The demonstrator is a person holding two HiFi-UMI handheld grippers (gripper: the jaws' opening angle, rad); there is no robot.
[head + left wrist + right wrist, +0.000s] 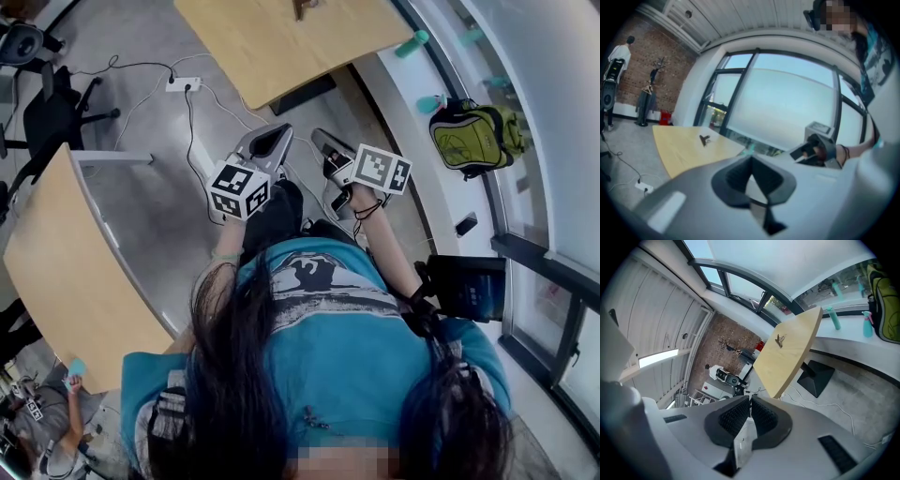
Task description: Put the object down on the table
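I have both grippers raised in front of the person's body, over the grey floor [159, 197] and well apart from the wooden counter [281, 42] ahead. The left gripper [751, 157] has its fingers clenched together with nothing between them. The right gripper [750, 398] is the same, fingers pressed together and empty. The object [779, 339] already lies on the counter's pale top, away from the near corner. It is a small dark thing, thin and angular, something like a clip, and too small for me to make out further. To my right a green backpack [473, 136] rests on the white window ledge [412, 103] near teal bottles [411, 44], and a power strip [183, 83] lies on the floor
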